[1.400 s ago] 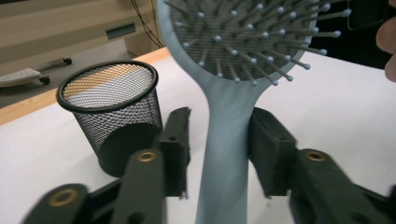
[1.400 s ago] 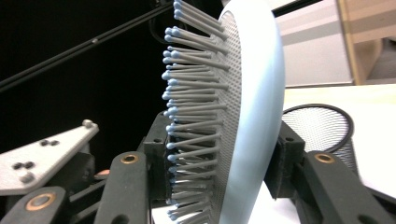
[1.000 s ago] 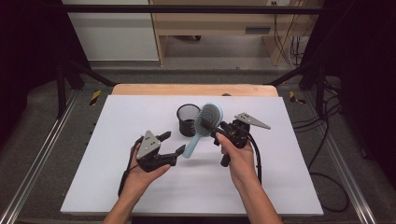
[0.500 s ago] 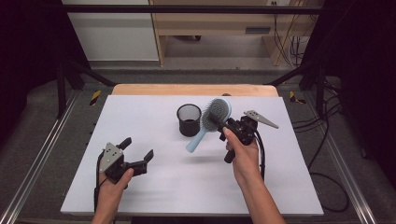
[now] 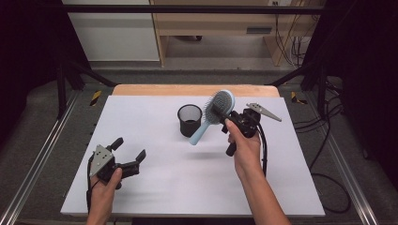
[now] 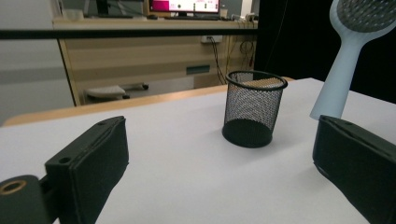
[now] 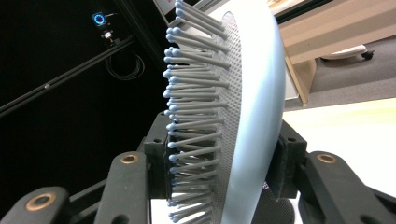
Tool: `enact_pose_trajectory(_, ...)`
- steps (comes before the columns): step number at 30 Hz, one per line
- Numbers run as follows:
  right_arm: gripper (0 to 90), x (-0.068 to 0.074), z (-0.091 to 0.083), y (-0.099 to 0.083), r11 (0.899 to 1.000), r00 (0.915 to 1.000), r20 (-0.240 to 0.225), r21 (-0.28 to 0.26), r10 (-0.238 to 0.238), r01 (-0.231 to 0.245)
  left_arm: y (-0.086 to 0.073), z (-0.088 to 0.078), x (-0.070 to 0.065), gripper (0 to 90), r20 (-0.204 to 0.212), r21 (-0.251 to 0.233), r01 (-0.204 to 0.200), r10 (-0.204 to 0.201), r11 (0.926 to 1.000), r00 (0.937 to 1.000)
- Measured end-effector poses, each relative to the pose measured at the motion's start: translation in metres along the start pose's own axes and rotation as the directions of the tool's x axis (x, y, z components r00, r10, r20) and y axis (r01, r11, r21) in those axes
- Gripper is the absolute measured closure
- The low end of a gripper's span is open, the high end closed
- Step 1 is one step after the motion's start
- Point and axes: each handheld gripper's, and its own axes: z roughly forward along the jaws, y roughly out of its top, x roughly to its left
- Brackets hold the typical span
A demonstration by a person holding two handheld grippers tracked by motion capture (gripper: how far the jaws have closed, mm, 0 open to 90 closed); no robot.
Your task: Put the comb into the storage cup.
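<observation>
A light blue hairbrush point(image 5: 201, 132) hangs tilted over the white table point(image 5: 155, 117), its handle pointing down-left beside a black mesh cup point(image 5: 189, 120). My right gripper point(image 5: 222, 114) is shut on the brush head; in the right gripper view the jaws clamp the bristled head point(image 7: 252, 107) from both sides. My left gripper point(image 5: 129, 149) sits low near the table's front left, open. Its jaws have just been opening and nothing is between them. The left gripper view looks past them at the cup point(image 6: 252, 109) and the brush handle point(image 6: 336, 88).
The table's wooden far edge point(image 5: 187, 89) lies behind the cup. Metal rails point(image 5: 37, 164) run along both sides, and cables point(image 5: 328, 154) trail off to the right. A wooden bench point(image 5: 216, 23) stands beyond the table.
My left gripper has pulled back from the brush handle at the table's middle to the front left and opened wider. The right gripper still holds the brush, shifted slightly right.
</observation>
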Motion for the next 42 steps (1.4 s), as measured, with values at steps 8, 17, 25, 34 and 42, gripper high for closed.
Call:
enact_pose_trajectory(8,52.4,0.001,0.002,0.005,1.000,1.0000,0.006,-0.001,-0.005,0.005,-0.003,-0.013,0.008,3.5,-0.040,-0.023,0.037,-0.038,0.9991,0.9985)
enact_pose_trajectory(17,52.3,0.012,0.013,0.012,1.000,1.0000,-0.005,-0.017,0.002,-0.002,-0.007,-0.012,0.016,3.5,-0.056,-0.016,0.050,-0.051,0.9986,0.9972)
enact_pose_trajectory(25,52.2,0.020,0.022,0.021,0.999,0.9999,-0.013,-0.034,0.006,-0.007,-0.008,-0.011,0.015,2.9,-0.033,-0.019,0.020,-0.021,0.9996,0.9992)
enact_pose_trajectory(34,52.2,0.023,0.035,0.031,0.997,1.0000,-0.003,-0.073,0.002,-0.002,-0.011,-0.008,0.017,2.9,-0.039,-0.004,0.024,-0.025,0.9997,0.9989)
enact_pose_trajectory(42,52.2,0.021,0.048,0.046,0.994,0.9996,0.021,-0.105,0.018,-0.016,-0.011,-0.008,0.017,2.9,-0.037,-0.007,0.027,-0.028,0.9996,0.9989)
